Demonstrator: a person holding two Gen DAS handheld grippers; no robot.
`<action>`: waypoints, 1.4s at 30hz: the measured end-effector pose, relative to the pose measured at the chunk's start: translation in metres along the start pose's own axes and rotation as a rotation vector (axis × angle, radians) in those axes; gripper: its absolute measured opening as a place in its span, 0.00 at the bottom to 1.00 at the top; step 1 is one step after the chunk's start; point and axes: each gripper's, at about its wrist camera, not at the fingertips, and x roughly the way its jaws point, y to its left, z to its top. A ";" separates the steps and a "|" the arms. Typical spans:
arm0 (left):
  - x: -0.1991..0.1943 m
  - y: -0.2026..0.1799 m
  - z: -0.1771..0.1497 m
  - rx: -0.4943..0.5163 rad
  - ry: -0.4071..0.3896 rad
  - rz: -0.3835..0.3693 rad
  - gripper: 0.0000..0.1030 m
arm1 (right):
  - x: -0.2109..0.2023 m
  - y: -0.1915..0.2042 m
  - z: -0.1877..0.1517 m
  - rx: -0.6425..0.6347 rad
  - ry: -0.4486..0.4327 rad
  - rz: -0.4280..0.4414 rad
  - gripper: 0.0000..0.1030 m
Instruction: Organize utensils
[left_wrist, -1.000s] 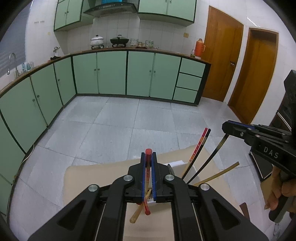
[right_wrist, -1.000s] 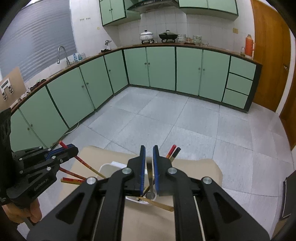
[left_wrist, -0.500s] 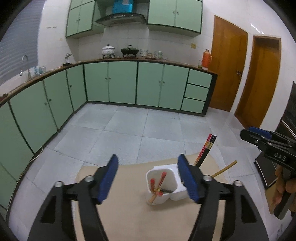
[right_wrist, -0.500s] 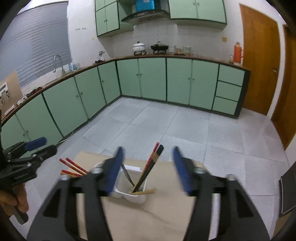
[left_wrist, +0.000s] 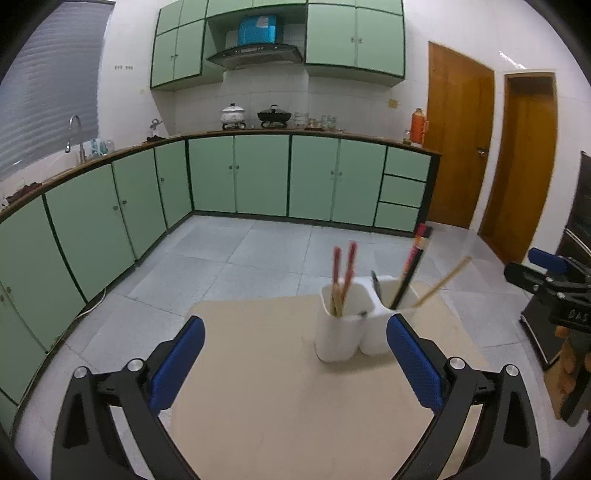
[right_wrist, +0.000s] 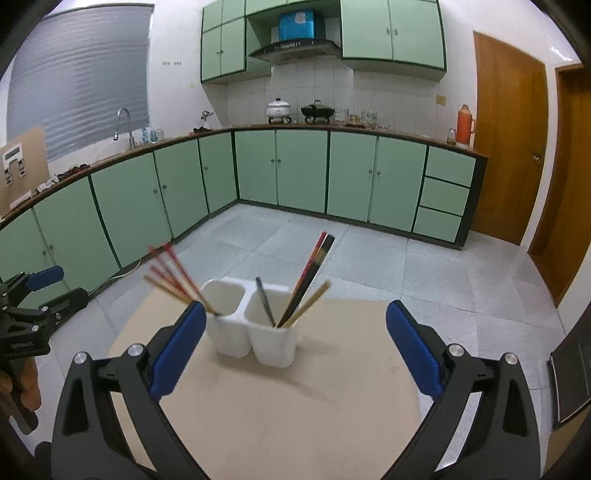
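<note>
A: How do the jaws stand?

B: Left gripper (left_wrist: 295, 363) and right gripper (right_wrist: 295, 354) both gape, holding nothing. The white holder (right_wrist: 255, 325) sits at twelve o'clock, chopsticks (right_wrist: 312, 280) inside.

A: Advice?

B: Probably retreat straight, avoiding the leaning sticks.

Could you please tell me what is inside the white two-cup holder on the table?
The holder has red chopsticks in its left cup. Its right cup has dark chopsticks, a pale one and a dark-handled utensil. The walls hide their lower ends.
</note>
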 end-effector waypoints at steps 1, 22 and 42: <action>-0.007 -0.002 -0.006 0.003 -0.005 -0.001 0.94 | -0.006 0.003 -0.007 -0.007 -0.013 -0.012 0.93; -0.137 -0.037 -0.085 -0.035 -0.055 0.054 0.94 | -0.136 0.046 -0.094 0.033 -0.066 -0.085 0.95; -0.326 -0.033 -0.169 -0.129 -0.135 0.183 0.94 | -0.298 0.066 -0.158 0.095 -0.108 -0.149 0.95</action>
